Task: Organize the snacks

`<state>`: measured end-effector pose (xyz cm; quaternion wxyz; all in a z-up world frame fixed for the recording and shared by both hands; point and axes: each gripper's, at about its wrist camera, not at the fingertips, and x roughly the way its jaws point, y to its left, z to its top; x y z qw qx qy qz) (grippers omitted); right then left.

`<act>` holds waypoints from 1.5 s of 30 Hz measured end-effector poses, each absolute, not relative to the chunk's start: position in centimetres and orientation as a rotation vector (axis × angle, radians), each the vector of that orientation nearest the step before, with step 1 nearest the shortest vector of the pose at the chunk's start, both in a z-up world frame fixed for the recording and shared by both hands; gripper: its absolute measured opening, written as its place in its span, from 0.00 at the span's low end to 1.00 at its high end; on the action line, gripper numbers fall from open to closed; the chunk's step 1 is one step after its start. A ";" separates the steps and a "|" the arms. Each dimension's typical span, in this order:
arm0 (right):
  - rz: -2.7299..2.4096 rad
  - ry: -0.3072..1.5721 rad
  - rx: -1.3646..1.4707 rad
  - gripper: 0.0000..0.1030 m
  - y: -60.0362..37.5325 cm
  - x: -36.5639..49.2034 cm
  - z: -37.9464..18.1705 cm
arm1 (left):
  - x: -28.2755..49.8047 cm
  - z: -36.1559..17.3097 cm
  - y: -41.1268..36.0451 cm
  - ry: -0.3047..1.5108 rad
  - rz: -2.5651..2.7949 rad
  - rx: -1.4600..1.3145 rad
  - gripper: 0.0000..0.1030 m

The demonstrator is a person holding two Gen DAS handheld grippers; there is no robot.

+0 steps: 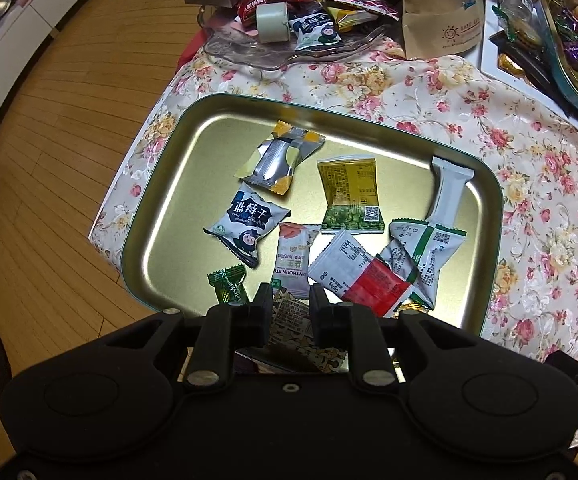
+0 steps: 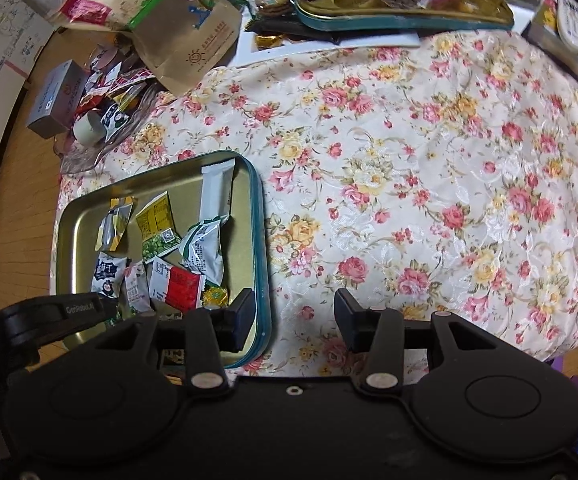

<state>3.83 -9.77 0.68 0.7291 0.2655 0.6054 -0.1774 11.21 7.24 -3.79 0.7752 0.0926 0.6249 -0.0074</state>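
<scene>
A table draped in a cream cloth printed with pink and yellow roses (image 2: 429, 168) stands on a wood plank floor (image 1: 49, 152); white cabinets run along the far left wall. A gold metal tray with a teal rim (image 1: 193, 128) sits at the cloth's near left corner and holds the snack packets. Among them, a white-and-navy pouch (image 1: 247, 224) reads "Dried Blueberries" under Chinese characters, and a pale packet (image 1: 291, 260) shows "WTHORN STR". A yellow-and-green packet (image 1: 349, 196) carries a QR code. A kraft paper bag with a sun logo (image 1: 441, 12) stands at the far edge beside a clear glass dish (image 1: 249, 56) of more sweets.

The left gripper (image 1: 289, 300) hovers over the tray's near edge, fingers a little apart above a tan patterned wrapper (image 1: 289, 320), not pressing it. The right gripper (image 2: 295, 306) has fingers wide apart, straddling the tray's right rim, holding nothing.
</scene>
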 end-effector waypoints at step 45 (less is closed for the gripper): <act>-0.300 1.291 0.397 0.45 -5.8 5.7 1.3 | 10.5 -0.9 8.1 1.195 -0.035 0.235 0.31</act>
